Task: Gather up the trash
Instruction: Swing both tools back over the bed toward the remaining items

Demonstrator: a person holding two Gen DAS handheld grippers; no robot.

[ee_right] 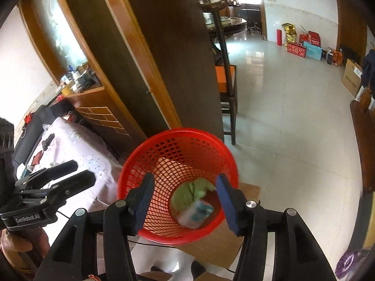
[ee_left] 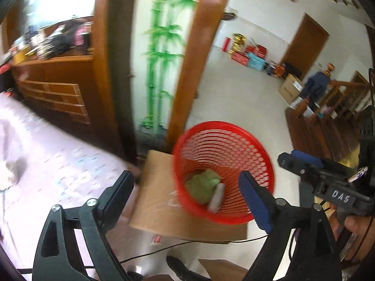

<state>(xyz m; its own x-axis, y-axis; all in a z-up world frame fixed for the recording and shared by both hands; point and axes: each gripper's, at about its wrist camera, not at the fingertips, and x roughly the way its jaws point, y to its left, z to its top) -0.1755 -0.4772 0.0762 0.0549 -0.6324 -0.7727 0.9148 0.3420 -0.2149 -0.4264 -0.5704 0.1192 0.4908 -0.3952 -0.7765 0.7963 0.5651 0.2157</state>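
Both grippers hang over a red basket [ee_right: 178,182], the spot from which trash can fall straight in. The left gripper [ee_left: 187,201] stands spread wide with nothing between its pads, and the right gripper [ee_right: 185,199] is spread too, also empty, its blue pads framing the basket mouth from above. Inside the basket, at the bottom, lie a crumpled green wad [ee_right: 191,193] and a pale wrapper [ee_right: 195,213] touching it, which suggests this load of trash has already been dropped. The basket stands on a sheet of cardboard [ee_left: 159,194] on the floor, likely there to keep it off the tiles and close to the bed [ee_left: 46,154], whose pale cover runs just beside it. A thin black cable [ee_left: 187,243] trails across the floor in front. Behind the basket rises a wooden door frame [ee_left: 194,53], and beyond it a tiled hall with bright boxes [ee_right: 302,46] stacked along the far wall.
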